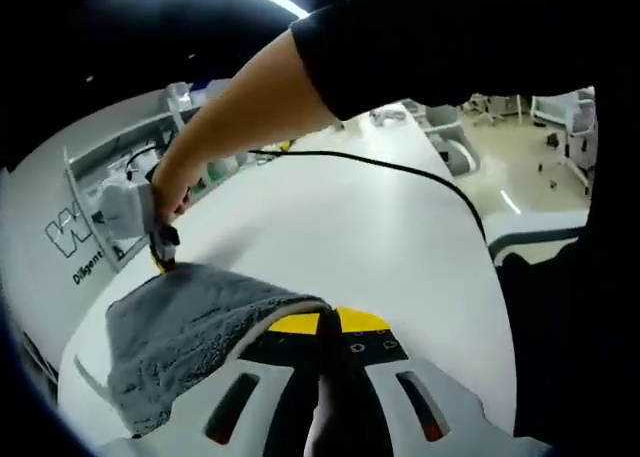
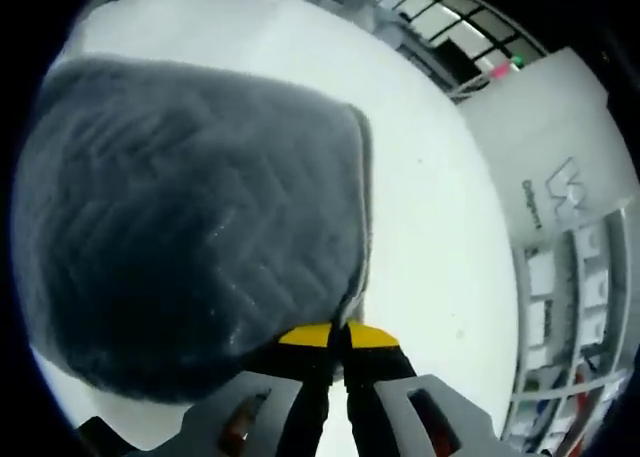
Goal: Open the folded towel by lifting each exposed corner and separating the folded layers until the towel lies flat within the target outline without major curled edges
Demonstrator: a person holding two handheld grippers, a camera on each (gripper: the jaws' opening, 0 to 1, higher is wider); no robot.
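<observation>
On the white surface [image 1: 380, 227] the grey towel [image 1: 190, 327] is held up at two of its edges, one claw at each. Nearest the left gripper view's camera, the left claw [image 1: 330, 322] has its jaws drawn together on the towel's near edge, the yellow tips just showing past the cloth. At the towel's far corner the right claw [image 1: 165, 245] comes down from the person's hand [image 1: 170, 182], and it too looks pinched onto the fabric. From the right gripper view the same claw [image 2: 338, 335] is closed on the towel's edge, with the cloth spread out ahead of it over the surface in a broad, quilted sheet [image 2: 190, 217] (its left border curls under, so I cannot tell how many layers remain folded there).

No target outline can be made out around the towel from where either camera sits. A black cable [image 1: 400, 167] trails across the surface beyond the towel, well apart from it.

To do this step well, I would judge both holds need to catch only the top layer, then draw apart from each other, low and level over the surface, so the fold peels open rather than dragging the whole towel along. Letting go gently should keep the edges from curling back.
</observation>
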